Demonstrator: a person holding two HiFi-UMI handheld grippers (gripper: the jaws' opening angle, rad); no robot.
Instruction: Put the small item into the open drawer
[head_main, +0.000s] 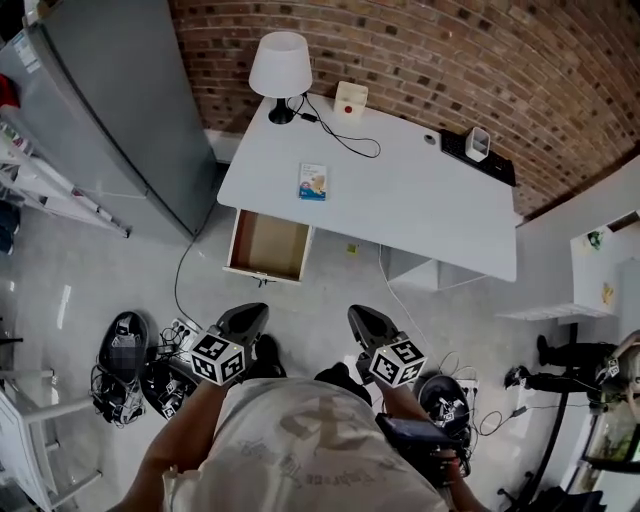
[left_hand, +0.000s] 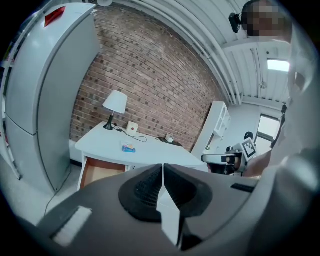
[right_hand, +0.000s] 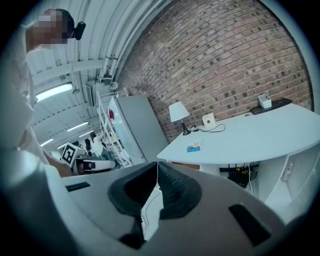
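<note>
- Nearest me, bottom middle of the head view: left tongs (head_main: 252, 312) and right tongs (head_main: 360, 314), both pinched fully closed, nothing in either.
- Then a stretch of floor (head_main: 330, 290), so I'm well short of the furniture. I'd say the job's barely begun.
- Next out, the open drawer (head_main: 268, 243) sticks out of the worktop's (head_main: 430, 205) front edge, left of centre. Looks empty.
- The small item (head_main: 313, 181), a flat blue-and-white packet, lies on the worktop just above the drawer in frame.
- Plan: spread one pair of tongs before arriving, come in low, nip the packet by an edge, then a short drop into the drawer.
- Furthest back, the lamp (head_main: 280, 65). Steer clear of it.
</note>
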